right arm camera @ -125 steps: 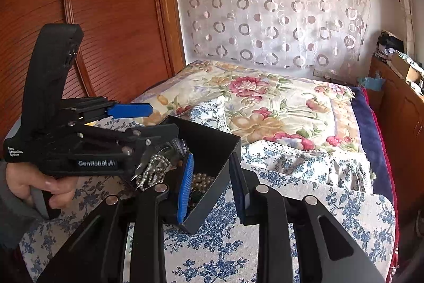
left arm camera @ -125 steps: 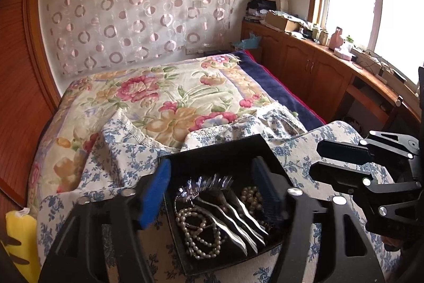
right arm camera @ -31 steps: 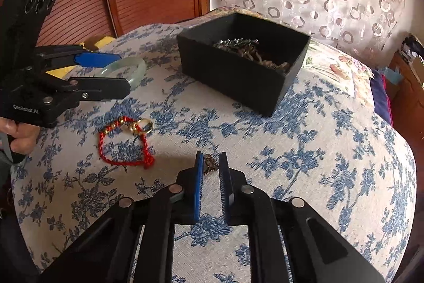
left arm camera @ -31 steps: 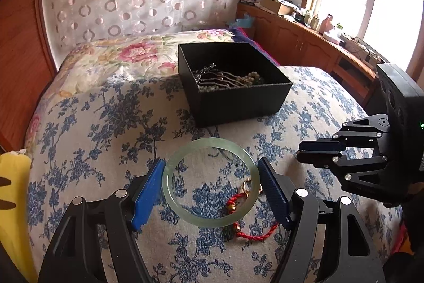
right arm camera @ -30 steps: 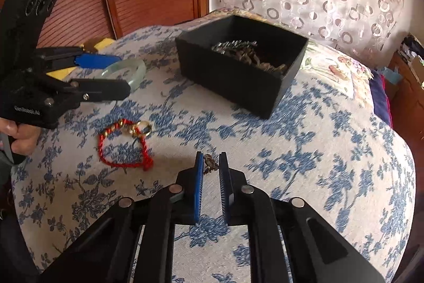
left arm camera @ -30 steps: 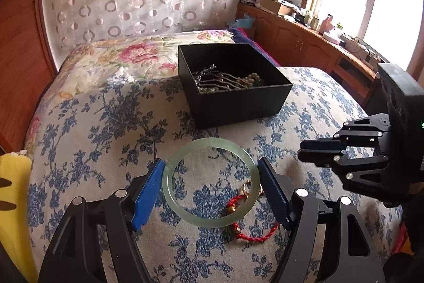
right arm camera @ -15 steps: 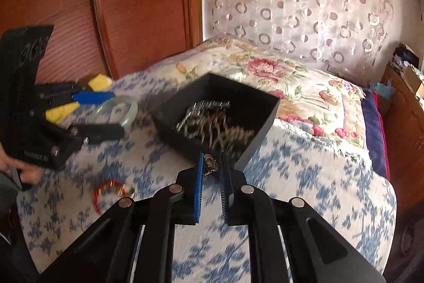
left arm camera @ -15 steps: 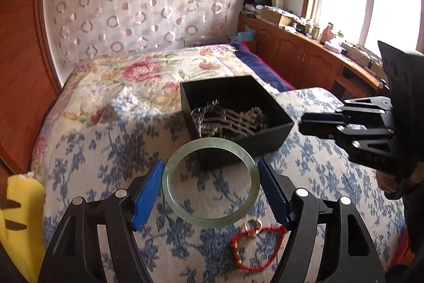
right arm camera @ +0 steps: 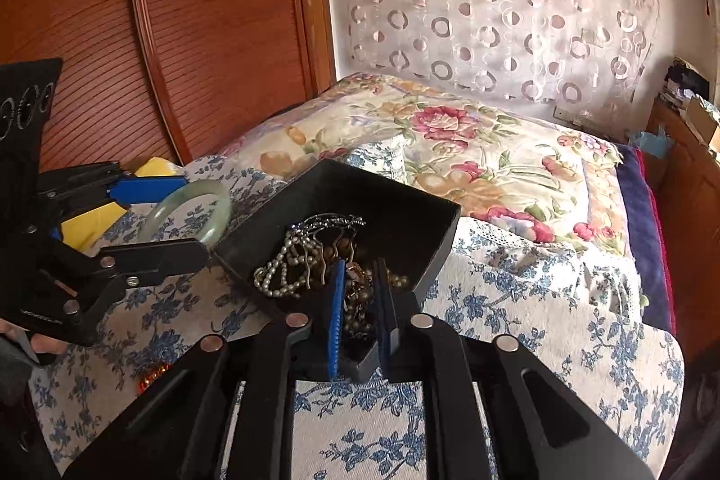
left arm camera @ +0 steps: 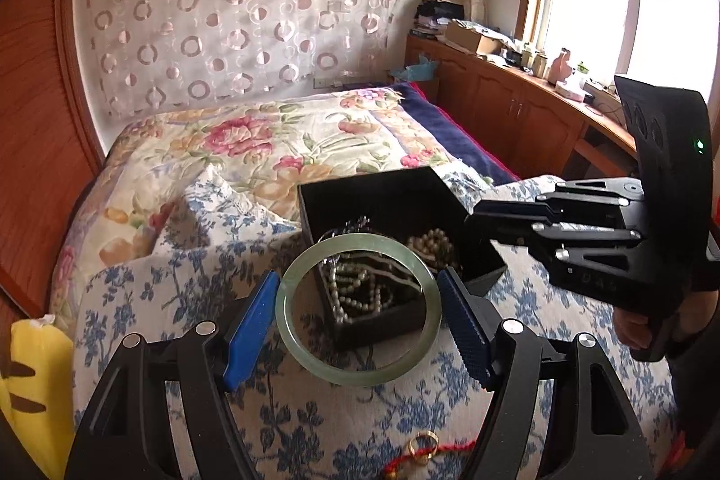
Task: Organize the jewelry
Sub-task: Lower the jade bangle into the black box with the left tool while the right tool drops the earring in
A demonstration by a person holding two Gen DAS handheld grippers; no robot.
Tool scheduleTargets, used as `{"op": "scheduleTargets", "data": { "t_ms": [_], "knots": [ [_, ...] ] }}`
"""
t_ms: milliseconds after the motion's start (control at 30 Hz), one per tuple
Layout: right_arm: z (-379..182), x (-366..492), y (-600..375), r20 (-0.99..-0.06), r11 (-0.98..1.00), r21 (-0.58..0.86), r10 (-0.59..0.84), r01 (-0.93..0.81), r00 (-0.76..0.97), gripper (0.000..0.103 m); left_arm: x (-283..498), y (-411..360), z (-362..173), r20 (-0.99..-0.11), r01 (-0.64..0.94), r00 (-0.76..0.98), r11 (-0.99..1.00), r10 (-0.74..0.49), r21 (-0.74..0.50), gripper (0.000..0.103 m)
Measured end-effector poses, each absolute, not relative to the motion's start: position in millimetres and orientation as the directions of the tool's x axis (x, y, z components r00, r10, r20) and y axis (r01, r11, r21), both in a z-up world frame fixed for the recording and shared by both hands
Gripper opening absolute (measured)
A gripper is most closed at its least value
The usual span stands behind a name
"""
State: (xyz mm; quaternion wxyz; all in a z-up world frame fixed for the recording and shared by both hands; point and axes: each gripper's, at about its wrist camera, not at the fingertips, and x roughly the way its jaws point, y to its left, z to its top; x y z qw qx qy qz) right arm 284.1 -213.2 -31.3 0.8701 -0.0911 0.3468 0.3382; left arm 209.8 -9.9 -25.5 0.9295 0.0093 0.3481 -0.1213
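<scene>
At the left, the left gripper [left arm camera: 357, 318] holds its fingers wide apart, clamped across the pale green jade bangle [left arm camera: 355, 307], one pad on each side of the ring. The bangle hangs in the air just over the near left rim of the black box [left arm camera: 387, 194], which sits on the blue-flowered cloth [left arm camera: 189, 291] near its far edge. Inside the box lie a pearl strand [right arm camera: 279, 268] and silver hair combs [right arm camera: 328, 223]. A red cord bracelet [left arm camera: 423, 455] with gold rings lies on the cloth near its front edge. To the right, the right gripper [right arm camera: 360, 302] reaches over the box's near corner, fingers nearly closed on a small gold-brown trinket [right arm camera: 357, 282].
</scene>
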Motion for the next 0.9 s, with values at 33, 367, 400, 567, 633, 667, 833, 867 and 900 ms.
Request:
{"op": "scheduleTargets", "data": {
  "t_ms": [33,367,400,567,633,667,833,867,900],
  "knots": [
    [-30.4,286.1,-215.6,-0.661,0.756,0.087,0.531,-0.649,0.53,0.03,213.4,-11.5,-24.8,-0.649,0.232,0.729,0.971,-0.217,-0.063,0.069],
    [-24.3,286.0,-231.7,-0.653,0.78,0.073,0.508,-0.621,0.561,0.03,242.0,-29.4,-25.1,-0.652,0.24,0.728,0.969,-0.213,-0.049,0.069],
    [-23.7,284.5,-233.7,-0.652,0.783,0.071,0.505,-0.618,0.565,0.03,244.6,-30.3,-25.6,-0.653,0.241,0.727,0.969,-0.214,-0.049,0.069],
    [-22.3,276.0,-243.4,-0.65,0.795,0.07,0.495,-0.602,0.577,0.03,260.0,-38.7,-29.7,-0.661,0.248,0.72,0.968,-0.21,-0.037,0.069],
    [-23.7,273.8,-246.3,-0.651,0.799,0.068,0.489,-0.597,0.581,0.03,263.7,-42.1,-30.8,-0.664,0.252,0.716,0.967,-0.213,-0.039,0.069],
    [-24.1,272.7,-248.2,-0.651,0.802,0.067,0.486,-0.594,0.583,0.03,265.4,-44.0,-31.2,-0.665,0.254,0.715,0.967,-0.214,-0.038,0.069],
    [-26.1,270.0,-253.4,-0.654,0.807,0.073,0.482,-0.586,0.582,0.03,270.8,-50.0,-34.3,-0.67,0.258,0.71,0.965,-0.215,-0.036,0.069],
    [-26.5,269.3,-253.4,-0.655,0.807,0.074,0.482,-0.586,0.582,0.03,271.1,-50.6,-34.9,-0.671,0.26,0.709,0.965,-0.217,-0.038,0.069],
    [-26.9,268.6,-253.8,-0.656,0.807,0.075,0.483,-0.585,0.581,0.03,272.0,-50.1,-35.4,-0.672,0.261,0.708,0.965,-0.219,-0.039,0.069]
  ]
}}
